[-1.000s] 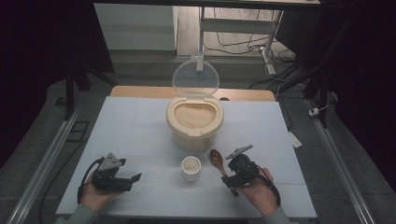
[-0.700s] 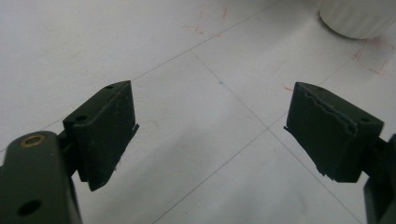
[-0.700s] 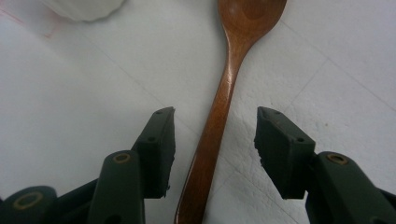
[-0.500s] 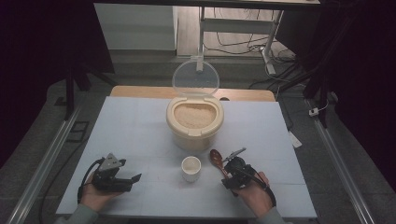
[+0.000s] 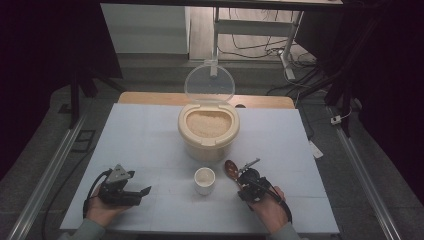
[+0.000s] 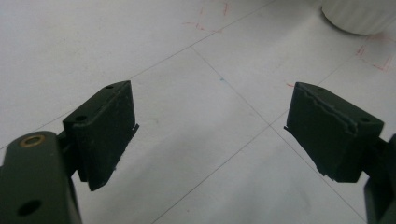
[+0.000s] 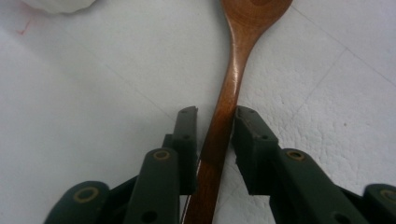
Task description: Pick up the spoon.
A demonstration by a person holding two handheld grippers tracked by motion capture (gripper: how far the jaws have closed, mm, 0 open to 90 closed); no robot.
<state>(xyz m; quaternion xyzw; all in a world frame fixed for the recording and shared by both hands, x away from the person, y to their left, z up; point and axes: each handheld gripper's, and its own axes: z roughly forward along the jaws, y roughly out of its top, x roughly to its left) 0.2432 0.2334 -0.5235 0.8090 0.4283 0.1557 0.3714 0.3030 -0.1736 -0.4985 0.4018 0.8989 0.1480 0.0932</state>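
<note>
Closing right gripper [image 7: 215, 135], glossy brown wooden spoon [image 7: 233, 79]

Dim room, white tabletop [image 5: 140, 135], grey floor [image 5: 45, 150], cables [image 5: 260, 47], metal desk legs [image 5: 292, 40] behind.

A pale, light-blue table [image 5: 150, 130] sits in the middle, its top ruled with thin lines into squares and marked here and there with faint red pen strokes. Toward the far side stands a cream rice container [image 5: 208, 131] filled with white grain, and its clear round lid [image 5: 210, 83] is swung up and stands upright behind it. Nearer the front edge, just in front of the container, is a small white cup [image 5: 204, 180]. Beyond the table a wooden board [image 5: 150, 98] shows along its far edge. On the floor farther back, cables [image 5: 250, 47] trail around the legs of a metal frame [image 5: 260, 27].
</note>
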